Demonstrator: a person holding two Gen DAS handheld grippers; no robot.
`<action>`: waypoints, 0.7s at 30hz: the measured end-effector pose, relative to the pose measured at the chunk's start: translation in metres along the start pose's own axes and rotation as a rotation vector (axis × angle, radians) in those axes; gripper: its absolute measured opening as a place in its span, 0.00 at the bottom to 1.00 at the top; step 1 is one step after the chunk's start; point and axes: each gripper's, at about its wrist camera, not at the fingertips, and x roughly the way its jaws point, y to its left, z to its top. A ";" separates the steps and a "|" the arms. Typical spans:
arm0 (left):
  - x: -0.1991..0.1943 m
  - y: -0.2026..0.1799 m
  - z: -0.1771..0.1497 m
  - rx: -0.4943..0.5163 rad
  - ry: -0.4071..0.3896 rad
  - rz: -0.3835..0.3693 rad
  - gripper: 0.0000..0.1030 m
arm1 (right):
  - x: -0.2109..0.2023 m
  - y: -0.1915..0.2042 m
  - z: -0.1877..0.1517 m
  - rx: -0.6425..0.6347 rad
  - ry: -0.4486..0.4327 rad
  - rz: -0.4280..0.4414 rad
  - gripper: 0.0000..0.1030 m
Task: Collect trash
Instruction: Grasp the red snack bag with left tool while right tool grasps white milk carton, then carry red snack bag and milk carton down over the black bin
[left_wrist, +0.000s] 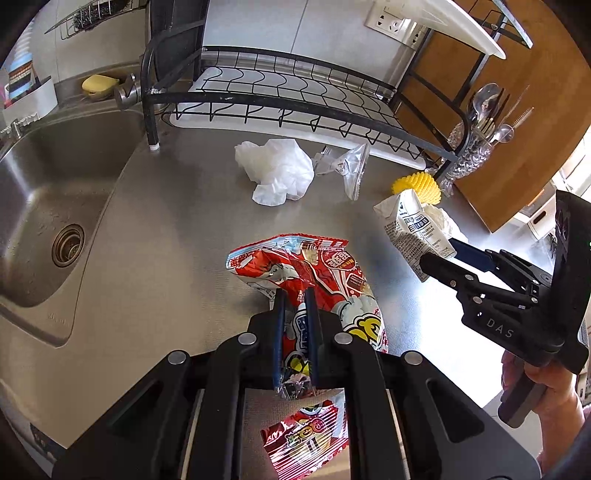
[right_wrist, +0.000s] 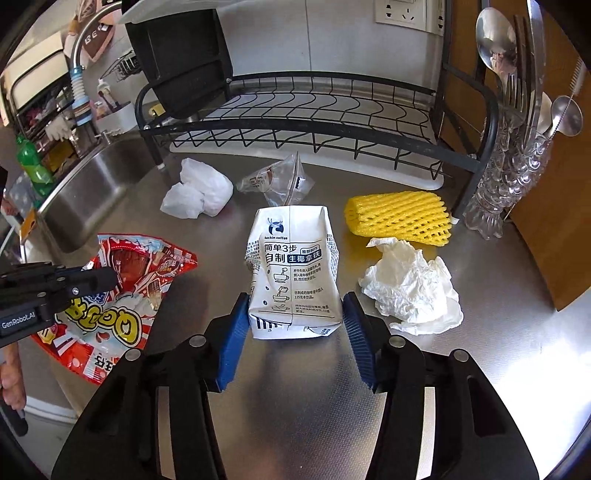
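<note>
Red snack wrapper (left_wrist: 306, 280) is pinched in the closed left gripper (left_wrist: 295, 295) near the bench's front edge, the half-open right gripper (right_wrist: 295, 314) straddles the carton (right_wrist: 291, 269) ungripped, and bag (right_wrist: 197, 188), tissue (right_wrist: 413, 288) and foam net (right_wrist: 399, 218) remain.

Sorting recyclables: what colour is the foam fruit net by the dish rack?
Yellow; the foam fruit net shows best in the right wrist view.

Red snack bag (left_wrist: 314, 280) between pinching jaws
</note>
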 end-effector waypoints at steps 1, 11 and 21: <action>-0.004 -0.001 -0.003 0.009 -0.002 -0.005 0.09 | -0.006 0.003 -0.002 0.006 -0.007 -0.004 0.50; -0.062 -0.002 -0.062 0.084 -0.019 -0.061 0.09 | -0.074 0.045 -0.051 0.066 -0.074 -0.053 0.50; -0.111 0.001 -0.154 0.146 0.011 -0.110 0.09 | -0.128 0.092 -0.146 0.156 -0.063 -0.082 0.50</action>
